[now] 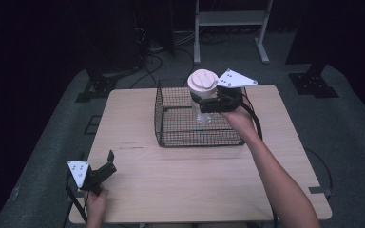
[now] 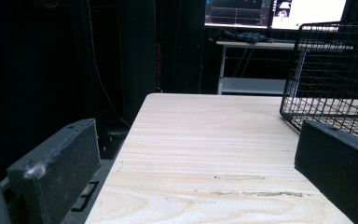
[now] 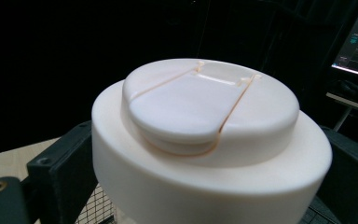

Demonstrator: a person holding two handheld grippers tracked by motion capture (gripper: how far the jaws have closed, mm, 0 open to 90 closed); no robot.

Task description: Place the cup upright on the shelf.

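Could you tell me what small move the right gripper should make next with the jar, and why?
Probably lower it. The right gripper is shut on the clear jar with the cream lid, held upright above the floor of the black wire basket.

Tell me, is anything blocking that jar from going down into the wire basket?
Nothing visible. The right gripper holds the jar over the basket, whose top is open and whose mesh floor below looks bare. The left gripper rests far off at the table's near corner.

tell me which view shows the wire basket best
The high view: the whole wire basket sits mid-table, the jar held over it. The left gripper view catches one corner; the right gripper view, a mesh sliver under the lid.
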